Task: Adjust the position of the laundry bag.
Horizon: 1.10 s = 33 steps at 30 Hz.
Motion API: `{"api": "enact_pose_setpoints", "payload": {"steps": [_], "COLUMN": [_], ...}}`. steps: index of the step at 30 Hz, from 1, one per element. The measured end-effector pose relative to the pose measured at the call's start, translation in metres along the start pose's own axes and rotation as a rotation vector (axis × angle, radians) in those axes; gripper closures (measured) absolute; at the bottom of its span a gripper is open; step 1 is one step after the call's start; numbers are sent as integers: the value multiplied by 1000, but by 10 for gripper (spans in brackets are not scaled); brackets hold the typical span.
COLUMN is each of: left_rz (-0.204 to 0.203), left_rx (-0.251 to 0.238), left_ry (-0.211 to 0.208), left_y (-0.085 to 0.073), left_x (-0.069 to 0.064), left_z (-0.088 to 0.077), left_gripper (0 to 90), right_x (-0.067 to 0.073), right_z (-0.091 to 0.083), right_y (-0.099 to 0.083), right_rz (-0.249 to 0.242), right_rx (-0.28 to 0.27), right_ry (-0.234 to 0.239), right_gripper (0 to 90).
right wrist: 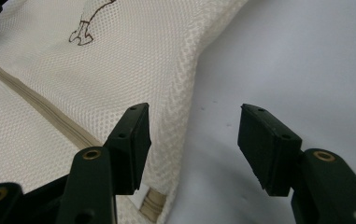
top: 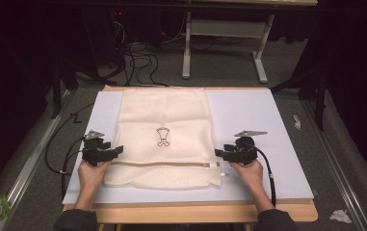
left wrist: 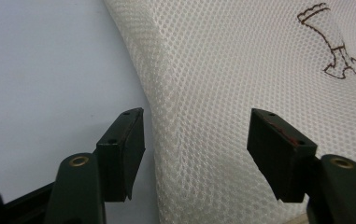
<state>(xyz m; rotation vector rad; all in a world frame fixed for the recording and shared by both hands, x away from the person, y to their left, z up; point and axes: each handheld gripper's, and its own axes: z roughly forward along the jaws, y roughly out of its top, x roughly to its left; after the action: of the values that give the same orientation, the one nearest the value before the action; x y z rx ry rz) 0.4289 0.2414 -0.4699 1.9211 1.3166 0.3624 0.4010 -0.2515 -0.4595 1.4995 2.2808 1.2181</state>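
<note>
The cream honeycomb-mesh laundry bag [top: 164, 137] bore a small brown outline drawing [top: 162, 136] and a beige zip band [right wrist: 49, 114]; the pale lavender worktop mat [top: 248, 115] was plain.

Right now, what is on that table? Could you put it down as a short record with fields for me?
Surface: pale lilac board on a wooden table
Main item: cream mesh laundry bag, lying flat
Marking: small brown outline drawing near the bag's middle
Closure: beige zip running across the near end
Left gripper: open, at the bag's left edge, mesh between the jaws
Right gripper: open, at the bag's right edge by the zip's end
Floor: cables beyond the table
</note>
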Motion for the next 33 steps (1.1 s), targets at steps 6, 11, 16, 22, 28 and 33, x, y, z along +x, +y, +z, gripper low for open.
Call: {"api": "enact_pose_setpoints", "payload": {"steps": [6,11,16,22,28,33], "left_rz": [-7,-10,-23,-24,-24,-18], "left_rx": [18,26,18,13,-6,-13], "left_ry": [0,10,12,-7,-32,-39], "left_y": [0,1,0,0,0,1], "left_x": [-2,-1,1,2,1,-2], "left_z": [5,7,6,6,4,6], "left_gripper": [420,498,573,774,838,845], "right_x": [7,10,11,12,13,11], "right_z": [14,28,33,32,28,23], "right_y": [7,11,11,11,11,9], "right_rz": [1,11,4,-26,-38,-37], "right_rx": [25,61,79,81,62,48], "right_ry": [13,25,29,30,29,27], "right_gripper": [467,561,656,820,846,849]}}
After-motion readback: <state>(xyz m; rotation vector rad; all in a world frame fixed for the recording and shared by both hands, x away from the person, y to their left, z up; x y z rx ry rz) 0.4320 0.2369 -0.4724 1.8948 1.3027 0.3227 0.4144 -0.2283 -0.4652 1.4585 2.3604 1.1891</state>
